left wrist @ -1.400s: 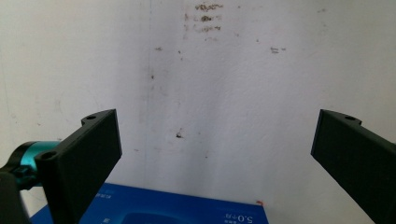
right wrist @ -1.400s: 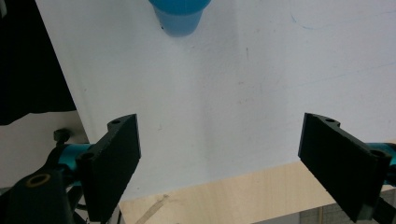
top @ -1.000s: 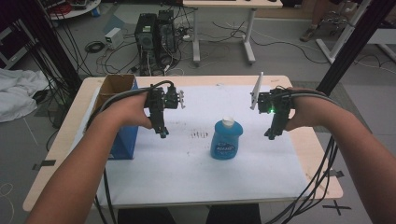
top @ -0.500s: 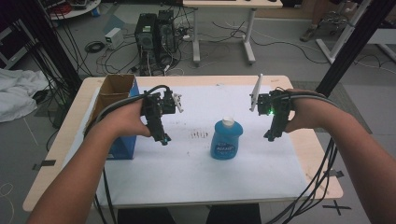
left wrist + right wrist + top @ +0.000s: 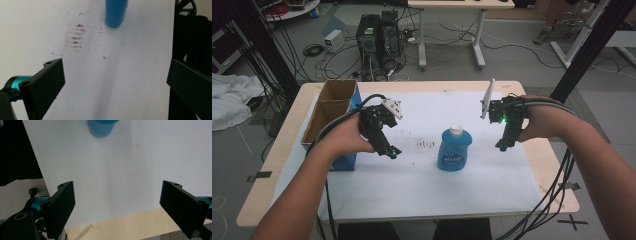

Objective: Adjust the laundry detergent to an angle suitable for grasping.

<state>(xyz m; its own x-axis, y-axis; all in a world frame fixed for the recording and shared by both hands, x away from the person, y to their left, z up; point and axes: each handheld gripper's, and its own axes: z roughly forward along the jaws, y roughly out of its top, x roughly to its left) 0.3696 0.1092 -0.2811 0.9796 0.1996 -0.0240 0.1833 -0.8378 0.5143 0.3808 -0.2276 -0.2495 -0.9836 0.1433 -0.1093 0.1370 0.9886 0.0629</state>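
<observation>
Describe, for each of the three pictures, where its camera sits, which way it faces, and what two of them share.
High view: above the person's side, facing forward and down on the table; both forearms, left gripper, right gripper.
Left gripper view: rides the left gripper, facing the white sheet; its black fingers.
Right gripper view: rides the right gripper, facing the sheet; its fingers.
Shared: the blue soap bottle.

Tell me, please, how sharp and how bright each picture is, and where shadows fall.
High view: dim and somewhat soft; the blue bottle throws only a weak shadow on the white sheet. Left gripper view: bright sheet, the brown marks sharp, a soft grey shadow between the jaws. Right gripper view: evenly lit, the near jaws slightly blurred.
</observation>
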